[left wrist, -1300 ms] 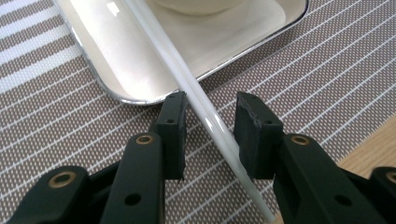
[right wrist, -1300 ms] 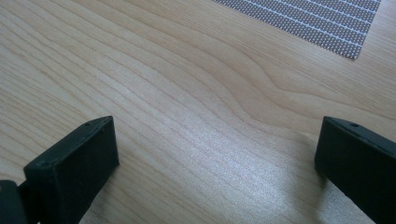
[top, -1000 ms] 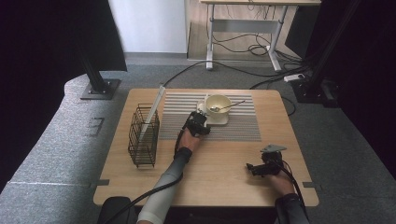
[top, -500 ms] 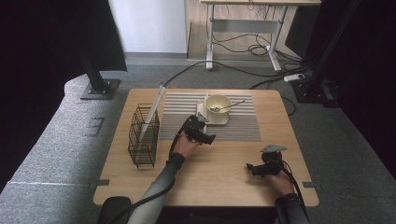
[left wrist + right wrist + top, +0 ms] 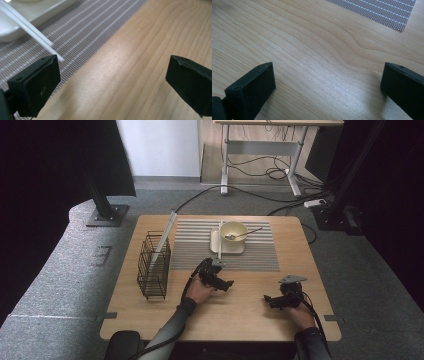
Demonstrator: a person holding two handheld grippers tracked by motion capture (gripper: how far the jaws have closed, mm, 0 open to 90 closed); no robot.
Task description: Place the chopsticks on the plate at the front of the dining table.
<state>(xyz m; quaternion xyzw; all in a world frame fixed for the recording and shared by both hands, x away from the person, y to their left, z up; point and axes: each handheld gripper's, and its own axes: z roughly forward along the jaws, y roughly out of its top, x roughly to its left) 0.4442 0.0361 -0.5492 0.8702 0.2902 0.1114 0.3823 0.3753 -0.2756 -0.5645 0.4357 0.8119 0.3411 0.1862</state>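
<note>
Chopsticks: pair of thin white plastic chopsticks (image 5: pixel 219 240) lying on the square cream plate's (image 5: pixel 215 245) left edge, tips running down onto the grey striped woven placemat (image 5: pixel 190 252); seen again in the left gripper view (image 5: pixel 27 26).
Left tool: left tool (image 5: pixel 223 284) on the wooden surface (image 5: pixel 250 320) just below the mat, jaws spread wide, having just been opening, nothing between them.
Right tool: right tool (image 5: pixel 270 299) low at the right, jaws spread, empty.
Neighbours: pale yellow ceramic bowl (image 5: pixel 234 231) with metal spoon (image 5: pixel 240 235) on the plate; black wire basket (image 5: pixel 153 265) well left.
Advice: I'd keep the retreat low and straight, clear of those loose tips.
</note>
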